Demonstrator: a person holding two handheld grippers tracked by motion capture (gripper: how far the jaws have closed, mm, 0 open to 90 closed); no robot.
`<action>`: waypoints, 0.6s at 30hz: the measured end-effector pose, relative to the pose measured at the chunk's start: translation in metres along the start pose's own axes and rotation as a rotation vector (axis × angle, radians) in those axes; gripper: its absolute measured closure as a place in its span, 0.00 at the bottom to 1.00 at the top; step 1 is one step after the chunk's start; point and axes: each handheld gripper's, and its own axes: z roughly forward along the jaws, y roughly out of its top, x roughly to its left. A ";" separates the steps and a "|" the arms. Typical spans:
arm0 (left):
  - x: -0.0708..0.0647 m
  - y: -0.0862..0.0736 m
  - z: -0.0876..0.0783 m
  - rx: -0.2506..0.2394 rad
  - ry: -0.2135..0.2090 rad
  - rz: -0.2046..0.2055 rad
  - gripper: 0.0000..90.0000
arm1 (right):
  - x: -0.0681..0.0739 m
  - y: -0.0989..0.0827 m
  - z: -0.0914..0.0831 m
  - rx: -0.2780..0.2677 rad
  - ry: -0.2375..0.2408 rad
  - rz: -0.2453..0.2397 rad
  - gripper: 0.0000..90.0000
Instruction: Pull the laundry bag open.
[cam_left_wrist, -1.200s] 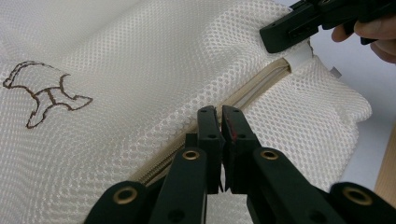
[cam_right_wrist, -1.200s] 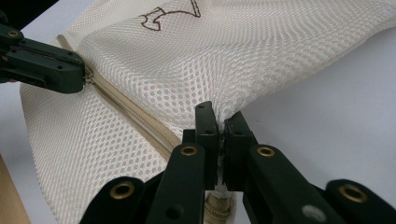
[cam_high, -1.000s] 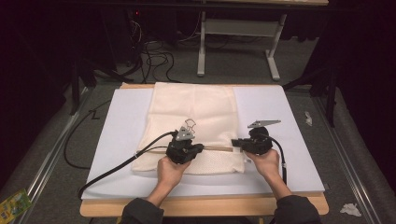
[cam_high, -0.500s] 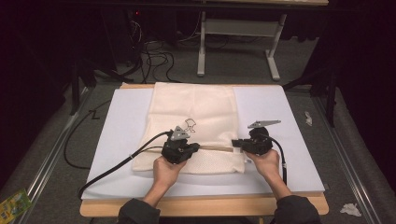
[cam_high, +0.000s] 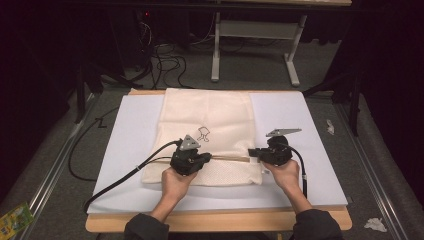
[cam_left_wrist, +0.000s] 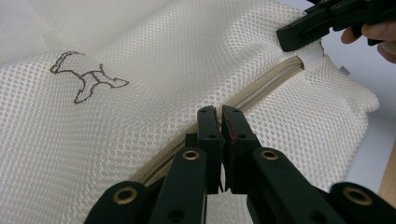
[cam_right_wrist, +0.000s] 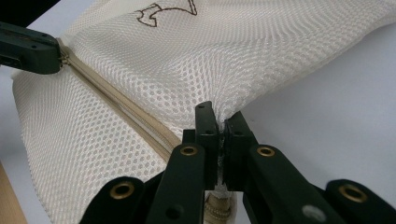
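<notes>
Flat on the white sheet (cam_high: 125, 150) that covers the wooden table (cam_high: 215, 222) lies a cream mesh laundry bag (cam_high: 210, 120) with a small brown outline figure (cam_high: 203, 134) stitched on it; it sits in the middle of the sheet, its near end close to the person. Across that near end runs a beige zipper (cam_high: 230, 158), seen in the left gripper view (cam_left_wrist: 261, 86) as a pale band between 2 fields of mesh.

Closest to it, the left gripper (cam_high: 200, 159) sits on the zipper line with its 2 black jaws pressed together; in its own view (cam_left_wrist: 220, 114) they meet right at the zipper, seemingly on the slider, though the piece itself is hidden. Its black cable (cam_high: 125, 175) trails off toward the table's left front corner.

At the bag's right edge the right gripper (cam_high: 256, 152) is clamped on the zipper's end, and its own view (cam_right_wrist: 220, 122) shows the jaws closed with mesh and beige tape bunched between them. Both hands (cam_high: 175, 182) rest on the sheet, sleeves entering from below.

Beyond the table stand a grey floor (cam_high: 250, 75) and a pale metal frame (cam_high: 255, 30).
</notes>
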 end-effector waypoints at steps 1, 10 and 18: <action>0.000 0.000 -0.001 0.001 0.000 0.002 0.97 | 0.000 0.000 0.000 -0.001 0.000 0.000 0.99; 0.004 -0.001 -0.004 -0.003 0.008 -0.003 0.97 | 0.000 0.002 -0.001 0.002 -0.005 0.001 0.99; 0.006 -0.001 -0.007 -0.010 0.006 -0.010 0.97 | 0.000 0.002 -0.001 -0.002 -0.008 -0.006 0.99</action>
